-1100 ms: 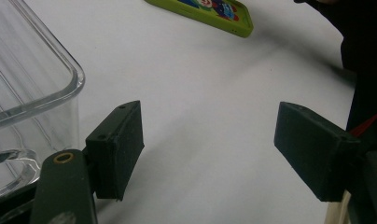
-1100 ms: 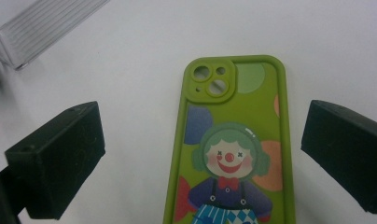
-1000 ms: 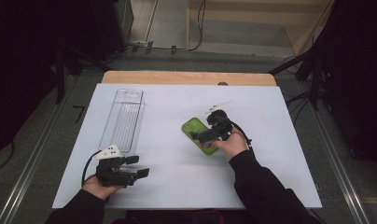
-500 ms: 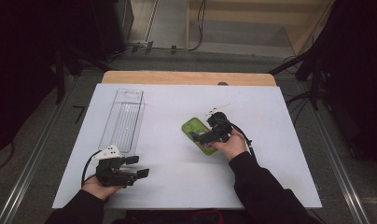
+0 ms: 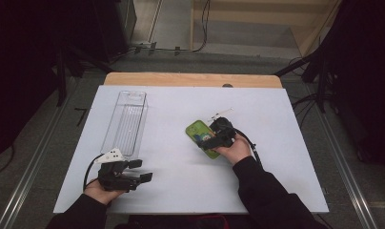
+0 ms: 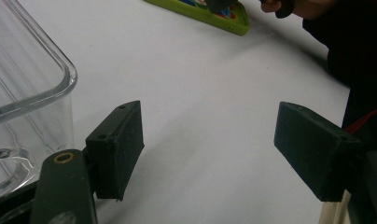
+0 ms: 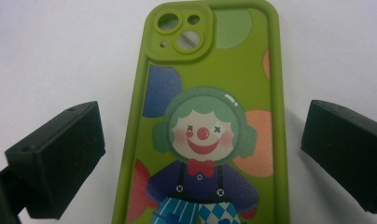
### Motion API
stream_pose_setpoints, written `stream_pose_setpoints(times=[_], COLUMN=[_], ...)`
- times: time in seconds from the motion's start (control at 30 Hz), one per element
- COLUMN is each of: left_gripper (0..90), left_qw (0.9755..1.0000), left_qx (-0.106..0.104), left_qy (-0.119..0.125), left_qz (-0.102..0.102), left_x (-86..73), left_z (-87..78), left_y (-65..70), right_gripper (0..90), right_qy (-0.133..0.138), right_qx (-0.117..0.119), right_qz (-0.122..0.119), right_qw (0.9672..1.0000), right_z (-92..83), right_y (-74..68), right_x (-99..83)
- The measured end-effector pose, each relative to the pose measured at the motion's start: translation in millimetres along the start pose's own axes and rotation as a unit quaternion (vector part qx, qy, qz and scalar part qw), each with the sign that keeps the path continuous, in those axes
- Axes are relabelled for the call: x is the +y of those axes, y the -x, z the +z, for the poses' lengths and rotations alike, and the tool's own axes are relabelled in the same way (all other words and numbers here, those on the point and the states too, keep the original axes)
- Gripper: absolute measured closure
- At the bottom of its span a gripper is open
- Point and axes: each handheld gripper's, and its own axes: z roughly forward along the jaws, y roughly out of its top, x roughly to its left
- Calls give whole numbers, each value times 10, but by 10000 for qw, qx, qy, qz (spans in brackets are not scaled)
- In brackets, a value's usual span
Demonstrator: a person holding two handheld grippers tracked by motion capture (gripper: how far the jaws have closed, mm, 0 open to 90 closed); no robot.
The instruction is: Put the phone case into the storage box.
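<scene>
A green phone case with a cartoon clown lies back up on the white table top, right of the middle. My right gripper hovers low over it, open. In the right gripper view the case runs up between the jaws of the right gripper, with a gap on each side. My left gripper rests near the front left edge, open, with nothing in it. In the left gripper view, bare table lies in the gap of the left gripper.
A clear plastic box stands lengthwise at the left, its near corner just beside my left jaw. The case and the right hand show at the far top of the left gripper view. A wooden strip borders the far edge.
</scene>
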Motion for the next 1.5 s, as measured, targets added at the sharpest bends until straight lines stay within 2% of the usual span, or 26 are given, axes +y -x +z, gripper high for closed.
stream_pose_setpoints(times=[0.23,0.27,0.3,0.37,0.43,0.73,0.83,1.27,1.33,1.5], left_gripper=[248,248,248,248,248,248,248,248,249,248], left_qw=[10000,10000,10000,10000,10000,10000,10000,10000,10000,10000], left_qx=[-3,2,3,-2,-7,-1,-1,-35,-36,7], left_qy=[10,14,7,4,0,-1,-3,17,24,-27], left_qz=[-7,-8,-8,-9,-8,-21,-23,-73,-81,-72], left_x=[0,0,0,1,2,2,2,8,9,12], left_z=[-1,-1,-1,-1,3,-2,-4,-5,-5,-2], left_y=[1,2,2,0,-1,1,-1,5,4,3], right_gripper=[0,63,63,70,71,71,119,144,145,146], right_qy=[-37,-52,-52,7,6,112,115,154,158,219], right_qx=[-133,-399,-399,-603,-670,-710,-693,-672,-639,-383], right_qz=[-202,-389,-389,-559,-553,-527,-539,-462,-438,-184], right_qw=[9997,9984,9984,9966,9962,9960,9961,9966,9969,9989], right_z=[29,26,26,38,44,49,34,23,18,-16], right_y=[-49,-84,-84,-119,-141,-149,-159,-142,-133,-75], right_x=[-22,-40,-40,-70,-74,-103,-105,-104,-102,-89])
